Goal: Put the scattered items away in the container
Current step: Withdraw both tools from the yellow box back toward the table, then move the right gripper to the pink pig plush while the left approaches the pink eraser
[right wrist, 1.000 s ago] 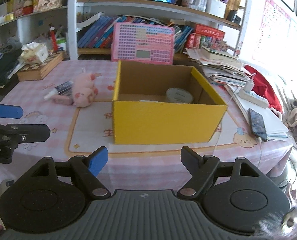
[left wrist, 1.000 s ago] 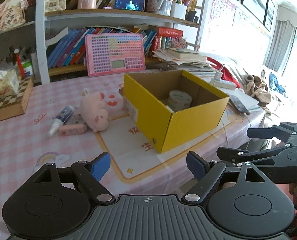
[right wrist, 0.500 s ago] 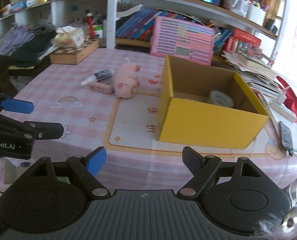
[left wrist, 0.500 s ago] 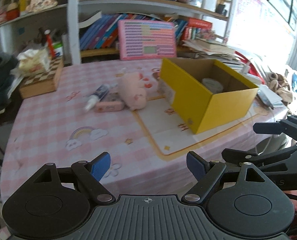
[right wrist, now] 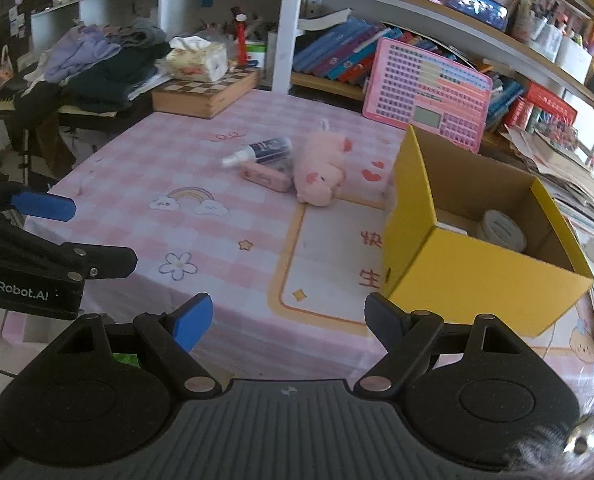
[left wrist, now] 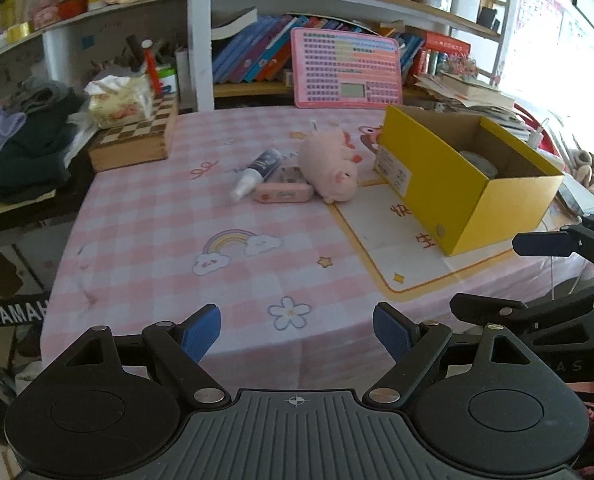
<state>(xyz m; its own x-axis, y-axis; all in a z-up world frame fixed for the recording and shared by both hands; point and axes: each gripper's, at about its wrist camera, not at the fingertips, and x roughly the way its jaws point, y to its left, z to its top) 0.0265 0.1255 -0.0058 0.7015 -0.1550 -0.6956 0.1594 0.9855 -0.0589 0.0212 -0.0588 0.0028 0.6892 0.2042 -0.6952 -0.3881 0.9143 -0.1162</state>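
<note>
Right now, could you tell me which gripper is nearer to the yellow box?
Right. The right gripper hangs at the table's near edge with the yellow box just ahead, off its right finger. The left gripper sits further left, the box well off to its right.

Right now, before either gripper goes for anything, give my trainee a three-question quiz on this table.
1. True or false: the pink plush pig already lies inside the yellow box.
2. Which item lies nearest the plush pig on the side away from the box: A) the wooden chessboard box, B) the pink case, C) the pink keyboard toy?
3. Fill in: the left gripper and the right gripper each hold ______.

Key:
1. False; it lies on the tablecloth beside the box.
2. B
3. Nothing; both are open and empty.
</note>
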